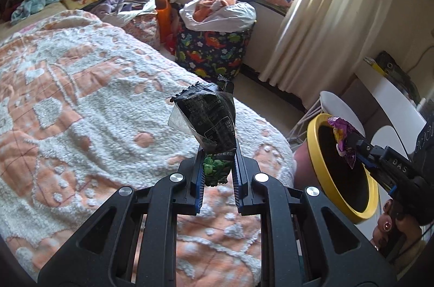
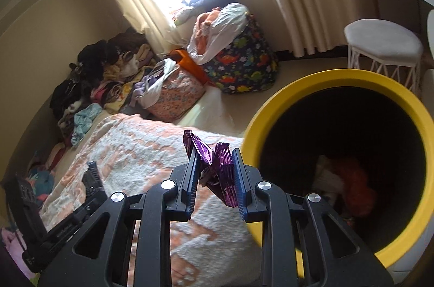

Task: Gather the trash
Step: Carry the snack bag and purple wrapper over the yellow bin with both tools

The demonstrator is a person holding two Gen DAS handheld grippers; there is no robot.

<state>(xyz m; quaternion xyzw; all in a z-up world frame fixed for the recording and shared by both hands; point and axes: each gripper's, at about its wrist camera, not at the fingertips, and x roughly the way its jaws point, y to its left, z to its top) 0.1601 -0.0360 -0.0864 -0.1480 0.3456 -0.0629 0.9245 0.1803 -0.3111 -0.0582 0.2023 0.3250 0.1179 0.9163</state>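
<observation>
Right hand-held gripper (image 2: 214,167) pinches the purple wrapper (image 2: 217,164) at the yellow bin (image 2: 271,118), seemingly to drop; left hand-held gripper (image 1: 218,164) clamps the green packet (image 1: 208,118) over the bed (image 1: 81,97).

Crumpled purple wrapper (image 2: 221,173) beside yellow-rimmed bin (image 2: 271,118); dark green wrapper (image 1: 208,121) upright.

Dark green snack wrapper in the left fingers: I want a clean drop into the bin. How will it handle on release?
The dark green snack wrapper looks empty and crinkled, so probably very light and floppy. Its glossy film may slip, or cling to the fingers. It might flutter rather than fall straight into the yellow-rimmed bin.
</observation>
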